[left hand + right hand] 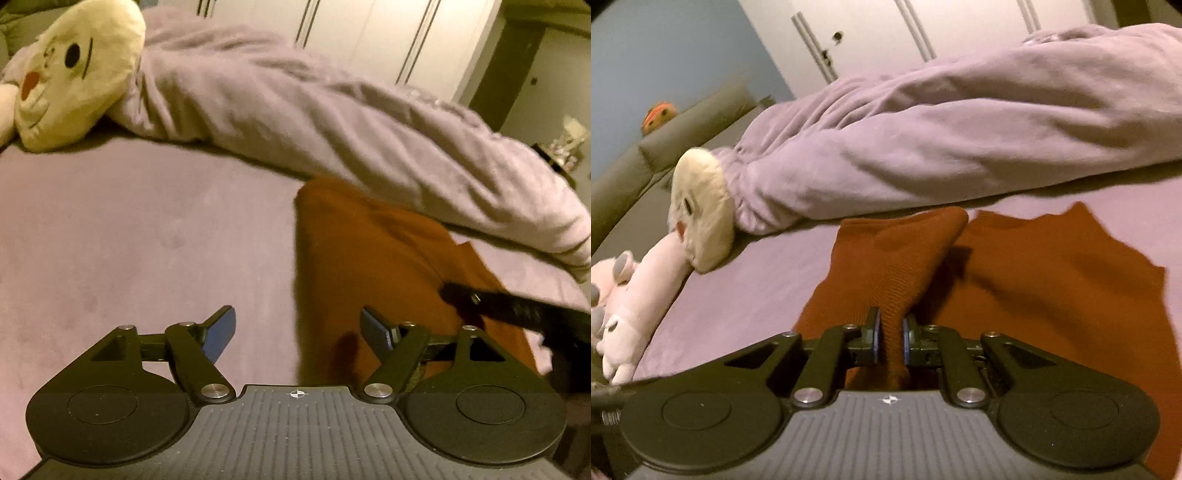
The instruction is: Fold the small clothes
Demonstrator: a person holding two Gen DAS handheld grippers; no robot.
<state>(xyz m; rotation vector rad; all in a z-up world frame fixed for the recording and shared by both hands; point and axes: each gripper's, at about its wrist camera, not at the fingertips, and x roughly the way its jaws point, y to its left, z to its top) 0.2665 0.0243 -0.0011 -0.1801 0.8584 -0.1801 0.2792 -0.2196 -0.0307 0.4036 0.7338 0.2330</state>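
Note:
A rust-orange knit garment (373,254) lies on the lilac bed sheet (129,240). My left gripper (297,328) is open and empty, hovering just above the garment's left edge. In the right wrist view my right gripper (891,336) is shut on a pinched-up fold of the same garment (1052,280), lifting it into a ridge while the rest lies flat. The right gripper also shows in the left wrist view (458,295) as a dark shape on the garment's right side.
A bunched lilac duvet (295,110) lies along the far side of the bed. A cream plush toy (74,74) rests at the back left, and pink plush toys (624,295) lie at the left. White wardrobe doors (351,33) stand behind.

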